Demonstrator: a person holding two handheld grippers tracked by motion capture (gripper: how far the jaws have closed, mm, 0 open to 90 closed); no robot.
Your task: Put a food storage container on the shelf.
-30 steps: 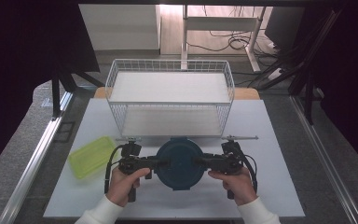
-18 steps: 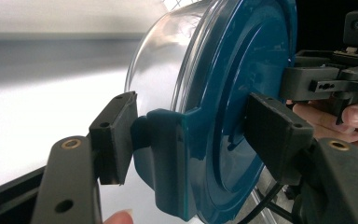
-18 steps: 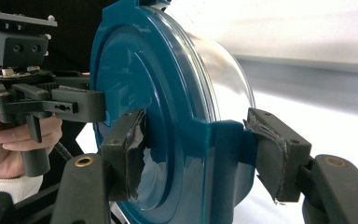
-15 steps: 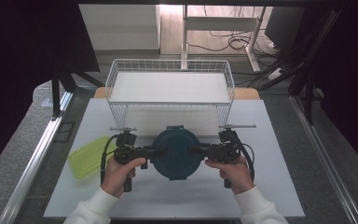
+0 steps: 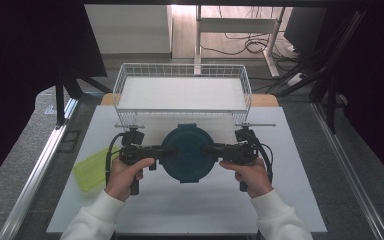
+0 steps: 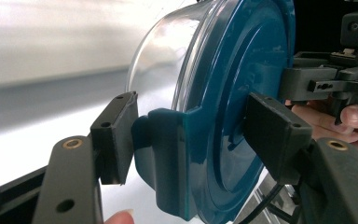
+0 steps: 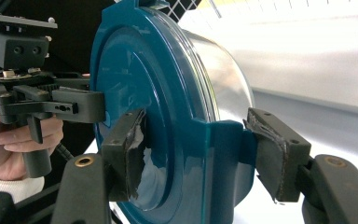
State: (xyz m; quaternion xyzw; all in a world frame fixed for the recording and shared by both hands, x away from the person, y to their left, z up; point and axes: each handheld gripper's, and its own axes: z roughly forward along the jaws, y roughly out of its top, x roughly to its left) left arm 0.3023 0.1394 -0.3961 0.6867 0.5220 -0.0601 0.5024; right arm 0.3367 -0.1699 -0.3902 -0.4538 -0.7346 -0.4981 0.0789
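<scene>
While the lidded container had sat lower, nearer the surface's near edge, a second earlier, it now hung raised between both claws, just in front of the wire basket. The left claw was clamped on the teal side latch, and the right claw was clamped on the opposite latch. A yellow-green lid lay left of the left hand. Bare white surface stretched open toward the near edge and to the right.
</scene>
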